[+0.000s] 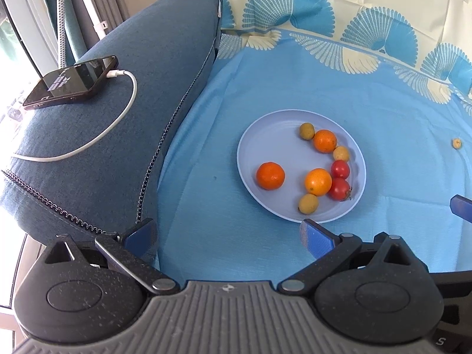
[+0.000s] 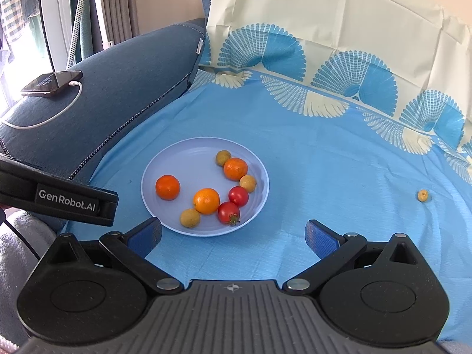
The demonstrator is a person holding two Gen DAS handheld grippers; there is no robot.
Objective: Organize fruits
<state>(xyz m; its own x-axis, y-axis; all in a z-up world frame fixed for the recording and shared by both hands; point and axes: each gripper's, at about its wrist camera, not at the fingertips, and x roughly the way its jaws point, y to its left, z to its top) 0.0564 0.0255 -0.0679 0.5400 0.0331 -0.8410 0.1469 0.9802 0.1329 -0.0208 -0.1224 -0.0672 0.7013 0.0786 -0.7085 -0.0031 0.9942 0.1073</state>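
A pale blue plate lies on the blue cloth. It holds three oranges, one apart at the left, two red tomatoes and three small yellow-brown fruits. One more small yellow fruit lies alone on the cloth to the right. My left gripper is open and empty, just short of the plate's near edge. My right gripper is open and empty, near the plate's near right edge.
A dark blue cushion rises left of the cloth, with a phone and white cable on it. The patterned cloth climbs up behind the plate. The left gripper's body shows at the right view's left.
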